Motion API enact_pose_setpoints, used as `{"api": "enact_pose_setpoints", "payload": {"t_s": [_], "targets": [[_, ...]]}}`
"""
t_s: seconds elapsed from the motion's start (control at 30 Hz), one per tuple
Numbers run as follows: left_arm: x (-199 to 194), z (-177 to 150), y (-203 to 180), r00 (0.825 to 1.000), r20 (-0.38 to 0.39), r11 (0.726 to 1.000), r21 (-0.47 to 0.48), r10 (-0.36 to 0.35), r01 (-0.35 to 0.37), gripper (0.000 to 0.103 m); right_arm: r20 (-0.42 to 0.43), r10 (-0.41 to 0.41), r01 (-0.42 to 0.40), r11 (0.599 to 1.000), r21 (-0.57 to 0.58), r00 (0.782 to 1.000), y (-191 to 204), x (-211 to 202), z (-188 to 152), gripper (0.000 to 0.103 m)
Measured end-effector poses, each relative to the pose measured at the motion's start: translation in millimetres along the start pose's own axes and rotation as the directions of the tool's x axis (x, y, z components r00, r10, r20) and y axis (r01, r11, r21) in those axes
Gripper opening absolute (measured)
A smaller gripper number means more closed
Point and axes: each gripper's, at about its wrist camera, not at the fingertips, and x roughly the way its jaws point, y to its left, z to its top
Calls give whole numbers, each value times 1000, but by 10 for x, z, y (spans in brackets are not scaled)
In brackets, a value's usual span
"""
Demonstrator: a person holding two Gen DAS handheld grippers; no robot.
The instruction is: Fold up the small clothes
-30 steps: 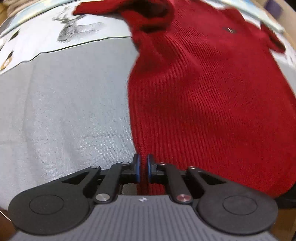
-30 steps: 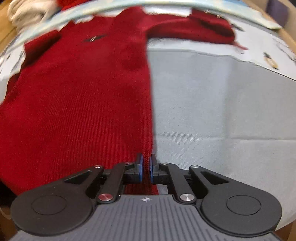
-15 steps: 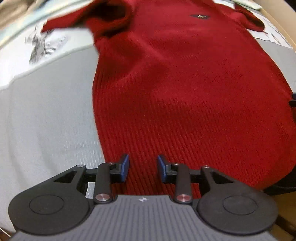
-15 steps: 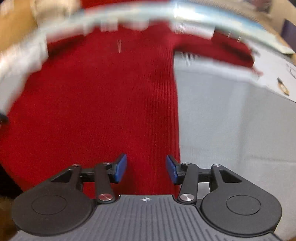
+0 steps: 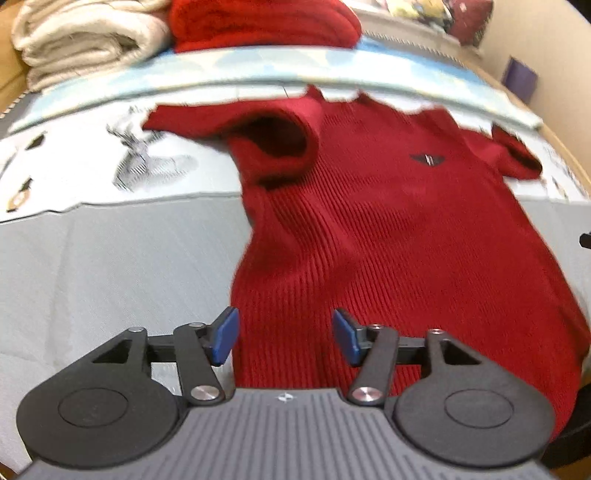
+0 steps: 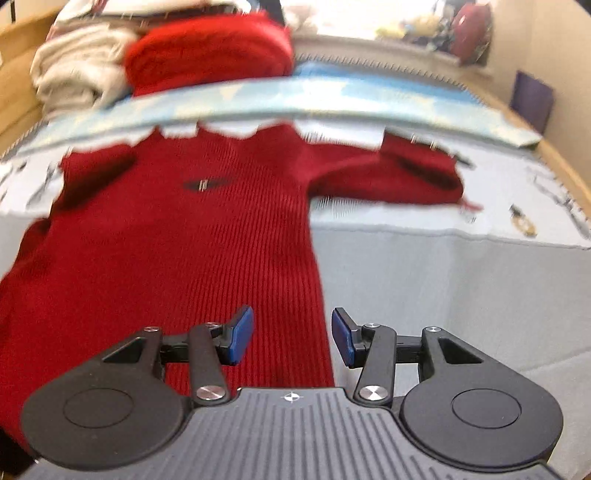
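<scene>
Covering the worktop, a grey cloth [image 5: 110,266] carries the red knit sweater [image 5: 388,240], spread flat with its collar toward the far edge. Beyond the sweater lies a pale printed sheet [image 5: 74,166], and past that a stack of cream folded towels [image 5: 81,40] beside a folded red garment [image 5: 258,26]; nothing lies across the sweater.

A second ago both pairs of jaws pinched the sweater's hem corners. Now the left gripper [image 5: 285,338] and right gripper [image 6: 291,336] hover over those corners with jaws about half apart, holding nothing; the left jaws have just been opening.

Only the left view shows the sweater's sleeve [image 5: 266,144] curled with its cuff open; only the right view shows the other sleeve [image 6: 388,177] stretched sideways.
</scene>
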Motion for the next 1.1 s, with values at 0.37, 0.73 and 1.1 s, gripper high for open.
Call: {"api": "enact_pose_setpoints", "payload": {"t_s": [0.37, 0.73, 1.1], "targets": [[-391, 805, -206, 980, 188, 998, -32, 62, -57, 86, 193, 57, -63, 998, 25, 980, 237, 15, 498, 52], [200, 1505, 58, 964, 164, 973, -136, 210, -188, 86, 244, 54, -55, 998, -5, 968, 350, -302, 638, 56], [570, 1814, 582, 985, 25, 919, -366, 169, -148, 50, 329, 66, -65, 998, -15, 942, 763, -147, 1316, 62]]}}
